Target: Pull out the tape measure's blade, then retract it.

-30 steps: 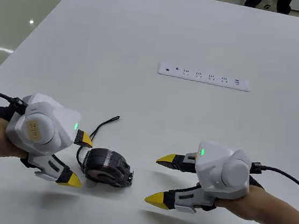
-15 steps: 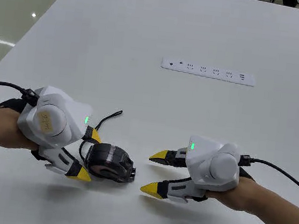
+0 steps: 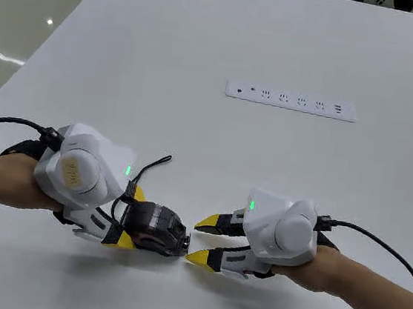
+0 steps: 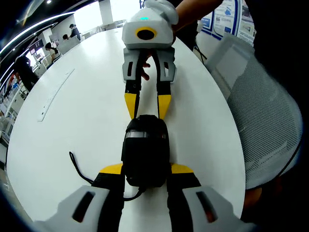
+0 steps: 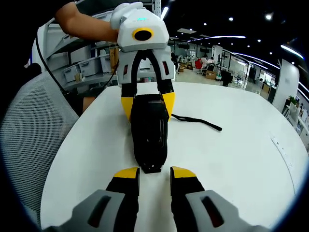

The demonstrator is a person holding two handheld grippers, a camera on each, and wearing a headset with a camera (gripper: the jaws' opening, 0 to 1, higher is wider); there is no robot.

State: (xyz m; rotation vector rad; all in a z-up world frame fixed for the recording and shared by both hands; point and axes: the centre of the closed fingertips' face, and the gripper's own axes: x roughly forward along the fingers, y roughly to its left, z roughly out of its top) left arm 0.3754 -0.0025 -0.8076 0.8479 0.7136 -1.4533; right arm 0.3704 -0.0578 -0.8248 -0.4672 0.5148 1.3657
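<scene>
Black tape measure (image 4: 145, 145) in left gripper (image 4: 147, 169)

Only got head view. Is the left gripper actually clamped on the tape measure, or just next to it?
Observer: Clamped. In the left gripper view, both yellow tips of the left gripper press against the sides of the tape measure, near its rear.
Operator: Right one on the hook yet?
Observer: No. In the right gripper view, the right gripper is open. The hook is at the mouth of the gap and neither tip touches it.
Operator: Any blade out?
Observer: None. In the right gripper view the hook sits flush at the tape measure's front end.
</scene>
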